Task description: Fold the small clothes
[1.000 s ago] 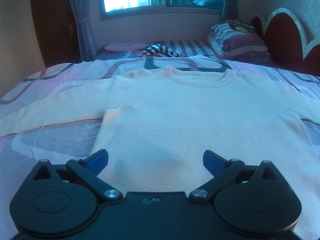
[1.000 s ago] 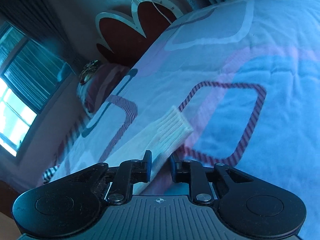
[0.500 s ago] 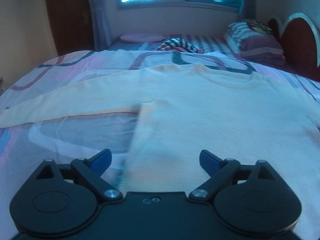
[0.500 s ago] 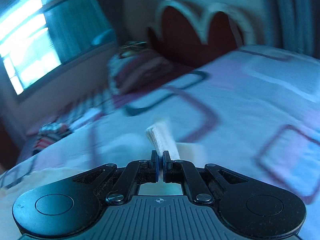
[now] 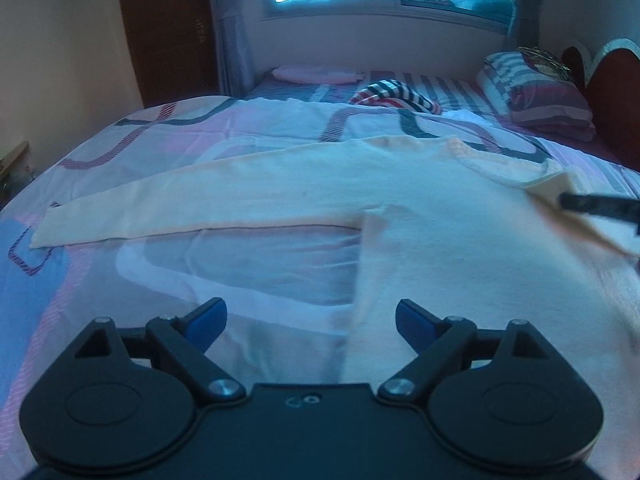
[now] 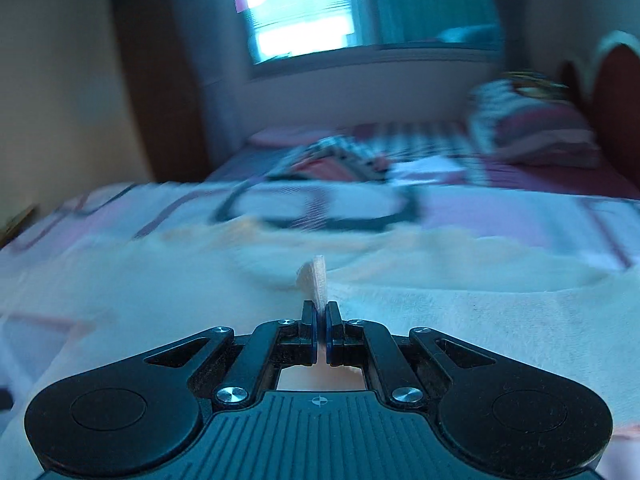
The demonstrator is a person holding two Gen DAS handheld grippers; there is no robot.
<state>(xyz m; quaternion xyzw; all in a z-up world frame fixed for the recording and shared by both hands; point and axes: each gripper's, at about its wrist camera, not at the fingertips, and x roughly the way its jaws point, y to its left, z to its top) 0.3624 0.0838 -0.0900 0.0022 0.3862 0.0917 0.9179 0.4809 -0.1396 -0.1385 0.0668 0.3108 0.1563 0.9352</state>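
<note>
Cream sweater [image 5: 400,200] flat on patterned bedspread [image 5: 260,276], centre of left wrist view; one sleeve [image 5: 180,212] stretched toward 9 o'clock, collar [image 5: 500,164] at 2 o'clock.

Right gripper [image 6: 321,316] clamped on ribbed cuff [image 6: 314,280] of other sleeve, cuff held over sweater chest near collar.

Left gripper [image 5: 310,314] wide, jaws just narrowing slightly, nothing pinched; sweater side edge between them, at 6 o'clock.

Risks:
- thin pinch slips, cuff drops short
- sweep drags body, wrinkles
- crooked sleeve fold
- left gripper snags bedspread with hem

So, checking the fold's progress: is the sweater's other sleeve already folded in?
No, that sleeve lies stretched out flat across the bedspread.
</note>
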